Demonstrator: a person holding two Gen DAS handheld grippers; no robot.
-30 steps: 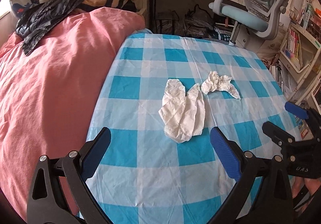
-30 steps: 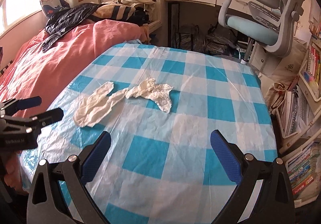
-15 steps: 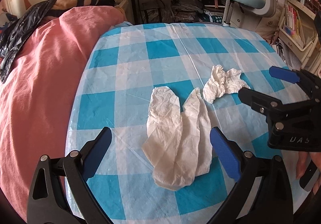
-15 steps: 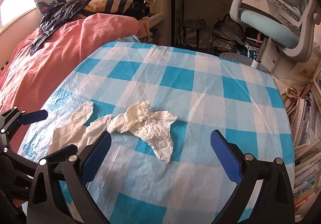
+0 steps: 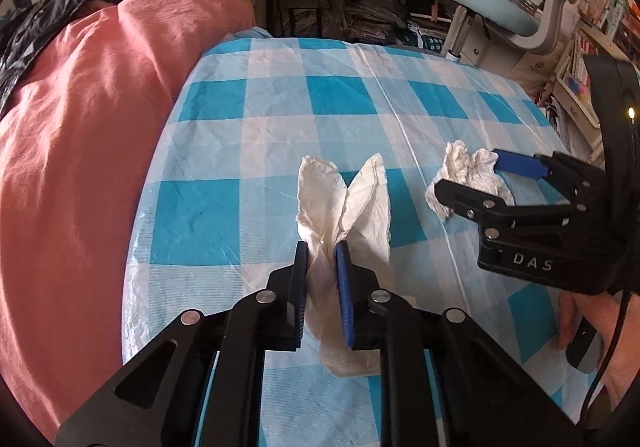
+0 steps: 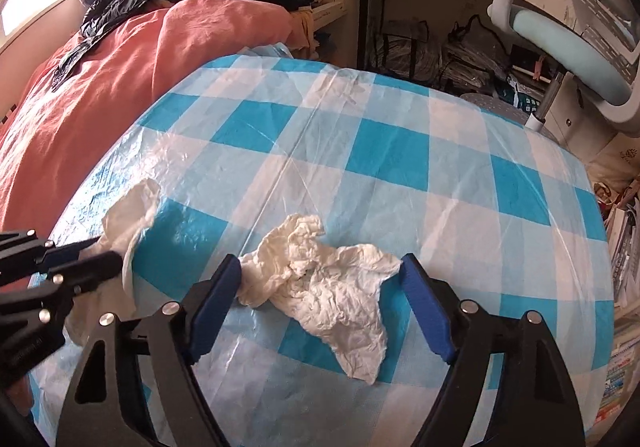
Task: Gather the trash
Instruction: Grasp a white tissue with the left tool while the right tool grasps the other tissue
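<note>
1. The left tool [image 5: 322, 279] has just squeezed almost all the way closed. Half a second ago it stood wide, with the long tissue lying flat between its two sides.
2. Now the long tissue [image 5: 344, 207] is pinched in the middle. Its two ends stick up like bunny ears toward 12 o'clock, and its bottom end hangs toward 6 o'clock on the tabletop [image 5: 280, 95].
3. That means one piece of trash looks caught and ready to lift. I think it only needs to go up now.
4. The right tool [image 6: 320, 287] has just been closing too, but it is not done. There is room on both sides.
5. The crumpled tissue [image 6: 324, 287] sits between its two blue pads. The left pad [image 6: 216, 299] is just beside the paper at 9 o'clock. The right pad [image 6: 424, 303] is right at the paper's edge at 3 o'clock. They do not press it yet.
6. In the left view, the right tool [image 5: 480, 183] shows at 3 o'clock, around the crumpled tissue [image 5: 468, 175].
7. The pink bed cover [image 6: 120, 79] lies at 10 o'clock, next to the tabletop [image 6: 400, 151].
8. My guess: the right tool must squeeze more to hold its tissue. The paper is soft and might slip out.
</note>
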